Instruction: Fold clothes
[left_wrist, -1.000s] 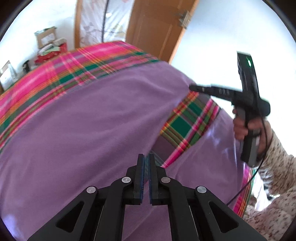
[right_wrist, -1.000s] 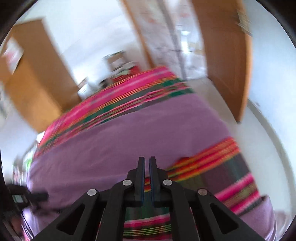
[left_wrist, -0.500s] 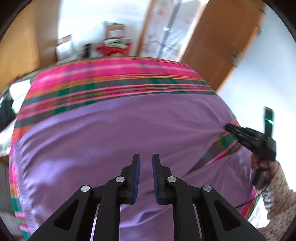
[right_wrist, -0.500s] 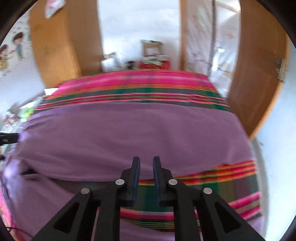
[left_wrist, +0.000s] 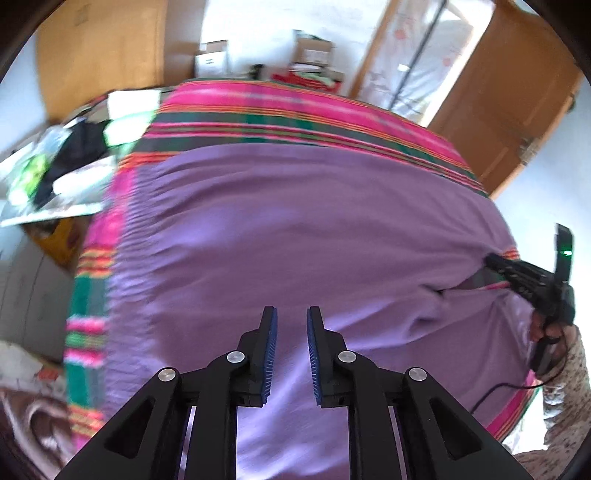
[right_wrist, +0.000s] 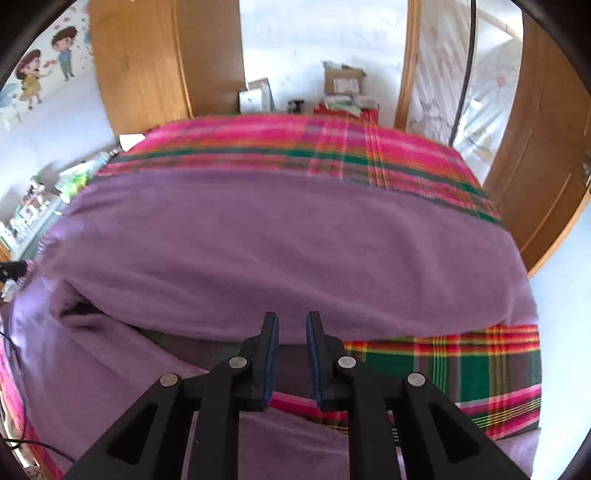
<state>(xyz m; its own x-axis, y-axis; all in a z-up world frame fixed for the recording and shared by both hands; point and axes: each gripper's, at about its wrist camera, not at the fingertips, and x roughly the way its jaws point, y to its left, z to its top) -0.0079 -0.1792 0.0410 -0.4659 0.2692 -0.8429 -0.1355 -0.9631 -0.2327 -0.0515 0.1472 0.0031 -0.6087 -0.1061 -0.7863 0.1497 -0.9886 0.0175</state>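
The purple cloth (left_wrist: 295, 229) lies spread over a plaid blanket (left_wrist: 295, 114), filling the middle of both views, its folded edge crossing the lower right-wrist frame. The left gripper (left_wrist: 291, 350) has just been opening, nothing between its jaws. The right gripper (right_wrist: 291, 354) stands slightly apart, empty.

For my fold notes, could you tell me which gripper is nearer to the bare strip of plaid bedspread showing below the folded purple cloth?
Right. The right gripper hangs directly over the plaid strip; the left gripper is over plain purple cloth, away from it.
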